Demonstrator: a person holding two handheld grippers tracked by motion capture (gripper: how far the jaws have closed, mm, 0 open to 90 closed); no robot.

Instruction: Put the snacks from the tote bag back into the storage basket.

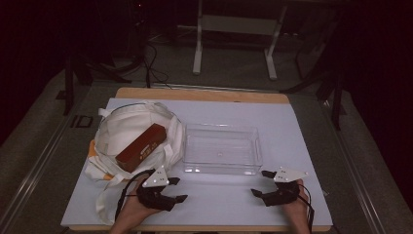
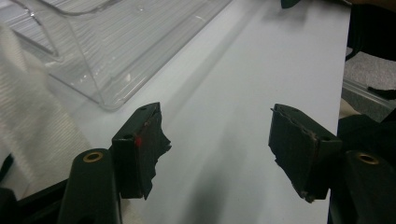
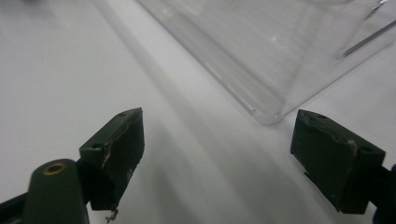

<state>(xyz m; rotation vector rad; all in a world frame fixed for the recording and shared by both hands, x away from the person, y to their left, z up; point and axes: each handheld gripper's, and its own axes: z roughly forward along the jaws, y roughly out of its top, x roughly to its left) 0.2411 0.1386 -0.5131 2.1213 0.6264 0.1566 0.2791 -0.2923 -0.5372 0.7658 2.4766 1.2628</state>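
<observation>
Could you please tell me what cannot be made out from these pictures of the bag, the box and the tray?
- Print on the brown rectangular cardboard box: too small and dim in the high view.
- Inside of the white cloth bag: its folds and the box cover it in the high view.
- Far end of the clear plastic tray: cut off by the top edge in the left gripper view.

White table mat (image 1: pixel 302 146), wooden tabletop edge (image 1: pixel 204 93), white metal frame (image 1: pixel 234 29) on floor behind
</observation>
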